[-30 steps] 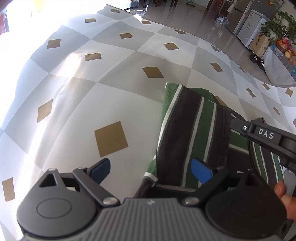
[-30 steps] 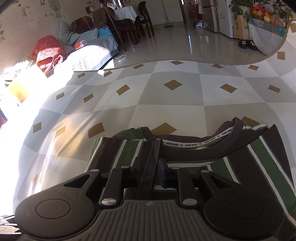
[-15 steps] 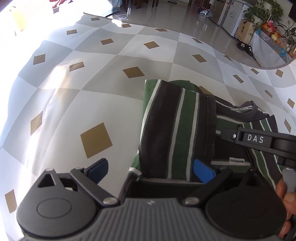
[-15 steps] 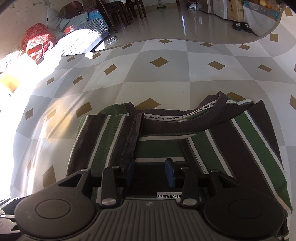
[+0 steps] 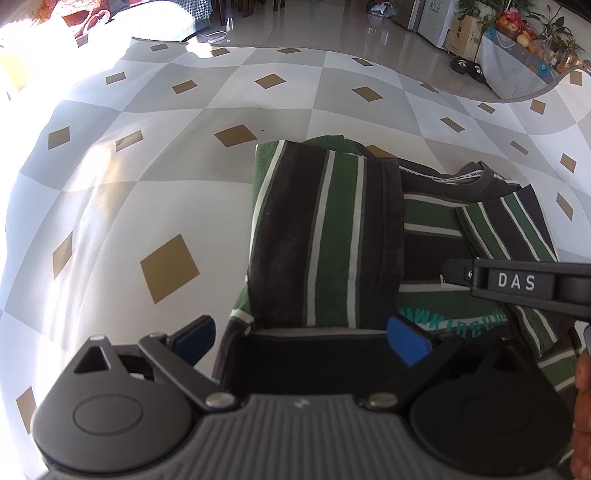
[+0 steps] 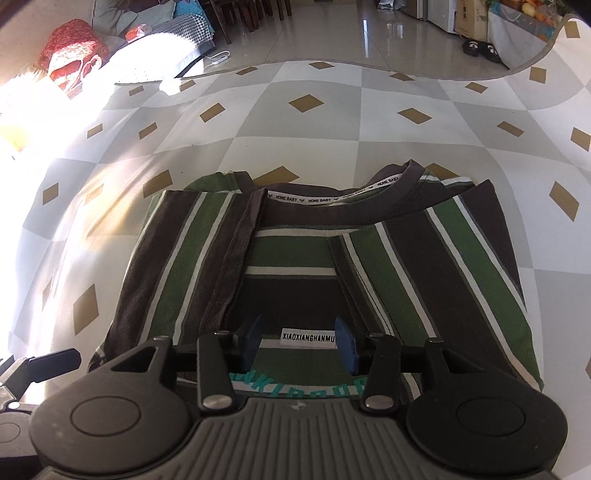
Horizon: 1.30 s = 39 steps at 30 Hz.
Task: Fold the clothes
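A green, dark and white striped shirt (image 6: pixel 317 258) lies on the checked cloth, neck away from me, both sides folded in over its middle. In the left wrist view the shirt (image 5: pixel 325 236) shows its left flap on top. My left gripper (image 5: pixel 301 339) hovers wide open over the flap's near edge, nothing between its blue pads. My right gripper (image 6: pixel 298 341) is over the shirt's middle; its jaws are opening and grip nothing, and a white label (image 6: pixel 308 336) lies flat below the gap. One finger of the right gripper (image 5: pixel 517 282) juts in from the right.
The grey and white checked cloth (image 6: pixel 332 122) with tan diamonds spreads around the shirt. Beyond its far edge is shiny tiled floor (image 6: pixel 351 33) with chairs, slippers (image 6: pixel 480 48) and a red bundle (image 6: pixel 70 51). A hand (image 5: pixel 581 406) shows at the right edge.
The right gripper let go of the dark fold it pinched, and its jaws spread. Both grippers drew back toward me, so more of the shirt shows. The left gripper stayed open.
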Each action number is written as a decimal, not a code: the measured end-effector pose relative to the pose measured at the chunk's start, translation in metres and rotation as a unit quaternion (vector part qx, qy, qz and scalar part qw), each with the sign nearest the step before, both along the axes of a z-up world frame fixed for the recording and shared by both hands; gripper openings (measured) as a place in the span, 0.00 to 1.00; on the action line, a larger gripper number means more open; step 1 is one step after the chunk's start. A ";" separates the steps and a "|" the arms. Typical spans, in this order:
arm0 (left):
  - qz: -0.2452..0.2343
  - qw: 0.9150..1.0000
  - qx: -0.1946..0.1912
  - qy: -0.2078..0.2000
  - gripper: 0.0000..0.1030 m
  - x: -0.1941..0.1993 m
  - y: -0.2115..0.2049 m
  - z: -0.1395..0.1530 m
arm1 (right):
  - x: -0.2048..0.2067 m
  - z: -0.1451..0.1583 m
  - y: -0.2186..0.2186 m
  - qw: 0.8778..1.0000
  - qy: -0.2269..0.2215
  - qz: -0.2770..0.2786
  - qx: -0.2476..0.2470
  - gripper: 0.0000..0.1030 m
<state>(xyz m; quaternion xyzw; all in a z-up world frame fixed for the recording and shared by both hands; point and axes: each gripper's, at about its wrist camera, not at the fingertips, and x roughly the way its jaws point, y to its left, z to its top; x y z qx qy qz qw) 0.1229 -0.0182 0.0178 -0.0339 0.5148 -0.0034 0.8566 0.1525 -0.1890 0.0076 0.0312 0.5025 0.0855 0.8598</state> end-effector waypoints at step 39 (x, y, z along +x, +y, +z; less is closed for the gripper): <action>-0.091 0.994 0.064 0.021 1.00 -0.040 -0.053 -0.018 | -0.077 -0.010 -0.059 0.992 0.101 0.025 -0.071 0.51</action>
